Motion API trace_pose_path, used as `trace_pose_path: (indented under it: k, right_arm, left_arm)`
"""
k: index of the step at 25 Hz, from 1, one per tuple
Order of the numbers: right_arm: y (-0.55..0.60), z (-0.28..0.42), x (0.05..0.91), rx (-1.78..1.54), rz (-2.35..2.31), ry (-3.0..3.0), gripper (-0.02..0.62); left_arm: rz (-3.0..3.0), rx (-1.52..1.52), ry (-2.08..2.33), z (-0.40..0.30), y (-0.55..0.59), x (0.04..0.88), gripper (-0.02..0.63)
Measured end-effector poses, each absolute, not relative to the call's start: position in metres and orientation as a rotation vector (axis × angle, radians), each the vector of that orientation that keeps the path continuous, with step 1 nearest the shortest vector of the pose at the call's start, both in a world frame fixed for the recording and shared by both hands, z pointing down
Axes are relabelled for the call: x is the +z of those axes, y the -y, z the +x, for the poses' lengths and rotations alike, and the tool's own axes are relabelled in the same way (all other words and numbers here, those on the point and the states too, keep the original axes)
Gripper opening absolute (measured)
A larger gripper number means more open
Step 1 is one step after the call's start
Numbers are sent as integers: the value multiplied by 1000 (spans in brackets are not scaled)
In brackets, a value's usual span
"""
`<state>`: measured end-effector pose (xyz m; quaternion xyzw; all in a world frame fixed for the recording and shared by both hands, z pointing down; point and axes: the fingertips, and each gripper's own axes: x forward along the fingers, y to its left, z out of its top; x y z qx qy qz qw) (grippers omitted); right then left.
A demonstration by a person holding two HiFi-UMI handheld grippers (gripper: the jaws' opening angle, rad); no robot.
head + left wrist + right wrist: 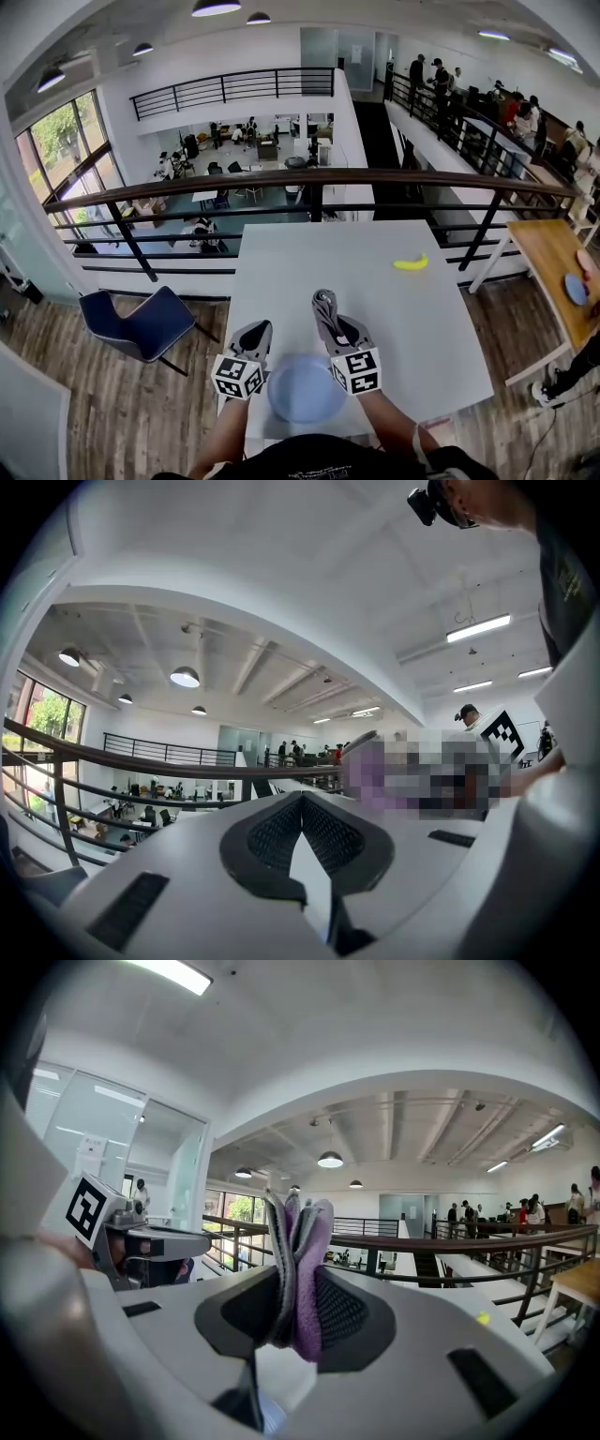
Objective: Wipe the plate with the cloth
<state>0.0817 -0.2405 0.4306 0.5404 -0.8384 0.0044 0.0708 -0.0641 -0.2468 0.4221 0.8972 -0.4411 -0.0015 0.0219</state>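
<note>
Two tools flank plate (305,389): right tool (325,309) pinches cloth (302,1279), left tool (260,330) pressed together.

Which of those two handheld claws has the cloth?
The right gripper: a purple-grey cloth is pinched in its jaws; the left gripper holds nothing.

You are on the upper gallery of a big open-plan office. Beyond your white table (300,272), a dark railing (309,176) guards a drop to a lower floor set with desks (208,197) and chairs. Round lamps (216,7) hang from the white ceiling. Tall windows (61,141) fill the left wall, and people (438,77) stand along the walkway on your right.
</note>
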Motion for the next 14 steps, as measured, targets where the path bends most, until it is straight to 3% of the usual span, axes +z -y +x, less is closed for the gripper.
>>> trace_pose_path:
  k: [14]
  right_arm:
    - [235, 84, 436, 26, 1619, 2512, 117]
  left_arm:
    - [2802, 12, 1338, -54, 248, 424, 12]
